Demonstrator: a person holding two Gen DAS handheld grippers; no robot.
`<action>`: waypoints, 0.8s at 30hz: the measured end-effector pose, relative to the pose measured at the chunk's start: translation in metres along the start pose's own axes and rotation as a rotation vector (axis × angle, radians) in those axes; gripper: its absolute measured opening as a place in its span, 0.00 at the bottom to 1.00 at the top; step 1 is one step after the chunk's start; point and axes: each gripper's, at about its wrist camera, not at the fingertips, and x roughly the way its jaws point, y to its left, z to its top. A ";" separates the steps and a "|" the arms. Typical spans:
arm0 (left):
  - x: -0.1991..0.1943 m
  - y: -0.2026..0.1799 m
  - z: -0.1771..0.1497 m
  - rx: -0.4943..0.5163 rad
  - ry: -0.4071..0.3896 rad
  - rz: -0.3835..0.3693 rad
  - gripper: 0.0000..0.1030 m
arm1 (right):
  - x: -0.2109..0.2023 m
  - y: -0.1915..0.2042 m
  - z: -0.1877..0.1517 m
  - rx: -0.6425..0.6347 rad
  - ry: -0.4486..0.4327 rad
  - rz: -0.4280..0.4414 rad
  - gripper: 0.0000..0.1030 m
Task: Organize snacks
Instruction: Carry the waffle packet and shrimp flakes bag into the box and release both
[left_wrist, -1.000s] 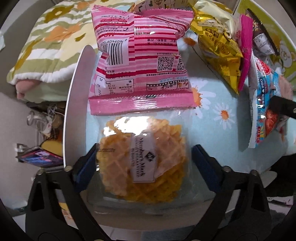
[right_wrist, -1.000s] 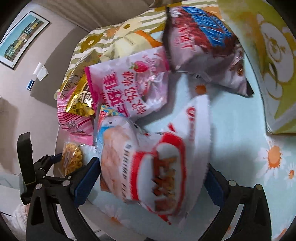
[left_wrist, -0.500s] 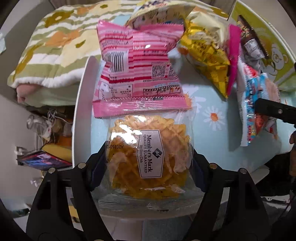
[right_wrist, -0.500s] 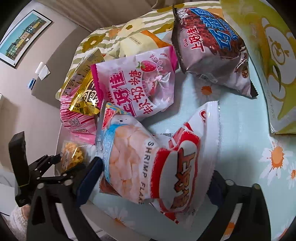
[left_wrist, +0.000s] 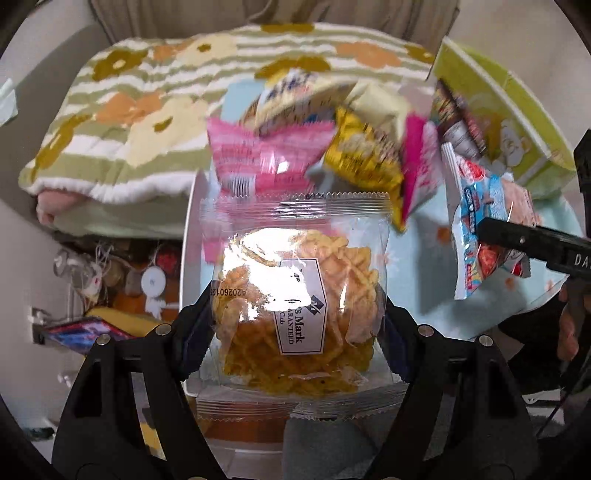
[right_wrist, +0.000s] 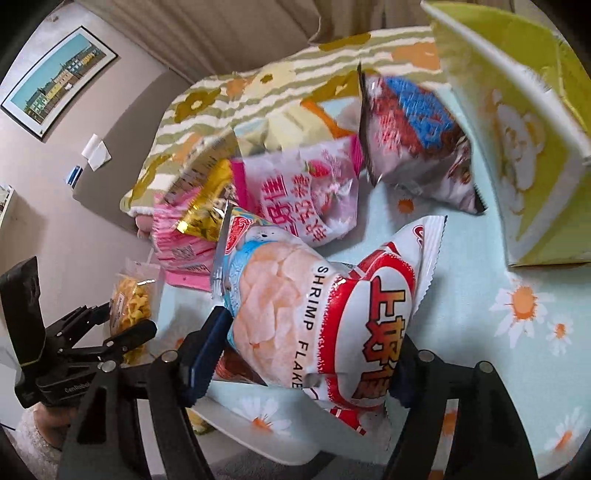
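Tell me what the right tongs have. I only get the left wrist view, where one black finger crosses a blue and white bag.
Observer: The right tongs grip a shrimp flakes bag by its two sides. Their jaws have just been closing on it.
Operator: Which face of the bag shows?
Observer: The printed front, with a red and white logo and pale crackers pictured.
Operator: What lies just behind it?
Observer: A pale pink bag with a strawberry, lying on the daisy tablecloth.
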 end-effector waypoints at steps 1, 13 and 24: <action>-0.005 -0.001 0.004 0.006 -0.015 -0.005 0.72 | -0.007 0.002 0.000 0.002 -0.016 -0.004 0.69; -0.073 -0.036 0.091 0.105 -0.231 -0.091 0.72 | -0.110 0.008 0.035 0.010 -0.234 -0.090 0.69; -0.084 -0.151 0.161 0.154 -0.320 -0.149 0.72 | -0.180 -0.066 0.087 0.006 -0.328 -0.119 0.69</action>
